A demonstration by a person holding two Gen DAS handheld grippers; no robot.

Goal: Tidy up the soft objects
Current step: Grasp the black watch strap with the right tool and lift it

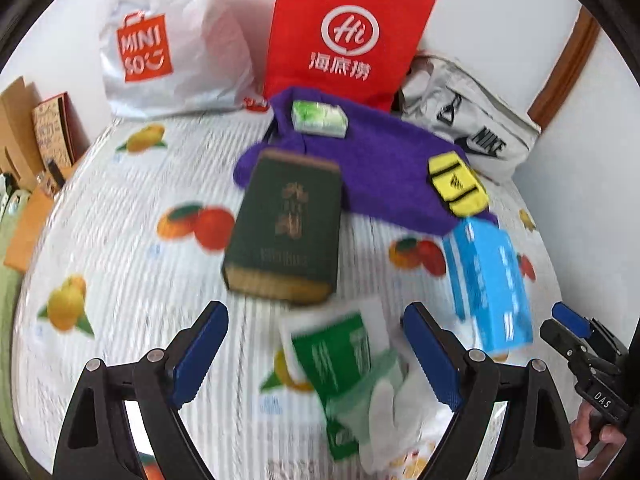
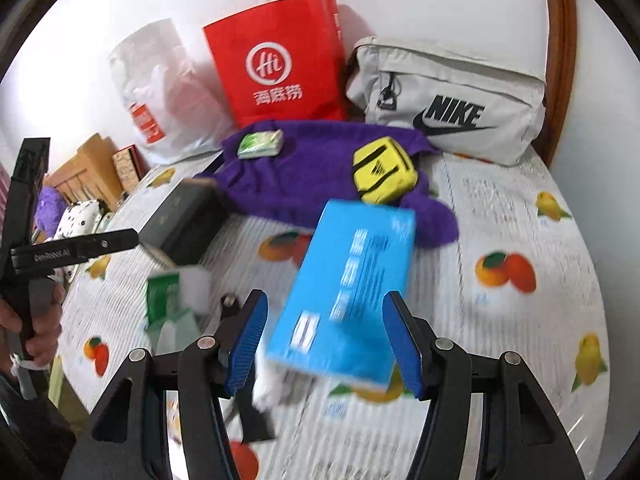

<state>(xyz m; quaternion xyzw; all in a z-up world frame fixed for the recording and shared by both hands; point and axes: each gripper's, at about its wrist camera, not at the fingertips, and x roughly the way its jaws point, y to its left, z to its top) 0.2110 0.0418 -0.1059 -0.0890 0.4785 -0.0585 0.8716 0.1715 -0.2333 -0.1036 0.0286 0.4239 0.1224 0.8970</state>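
Both grippers' blue-padded fingers (image 1: 202, 354) stand spread, holding nothing. Soft purple fleece cloth (image 1: 372, 168) lies rumpled under a small yellow pouch (image 1: 456, 186) and green tissue packet (image 1: 318, 118); tugging it could spill them.

red paper bag (image 1: 344, 36) | dk green box (image 1: 284, 228) | blue box (image 2: 348, 292)

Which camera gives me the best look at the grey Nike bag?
The right wrist view. There the grey Nike bag shows whole, with its zipper pull and full logo, leaning against the wall behind the purple towel. In the left wrist view the bag sits small at the right edge, partly hidden behind the red bag.
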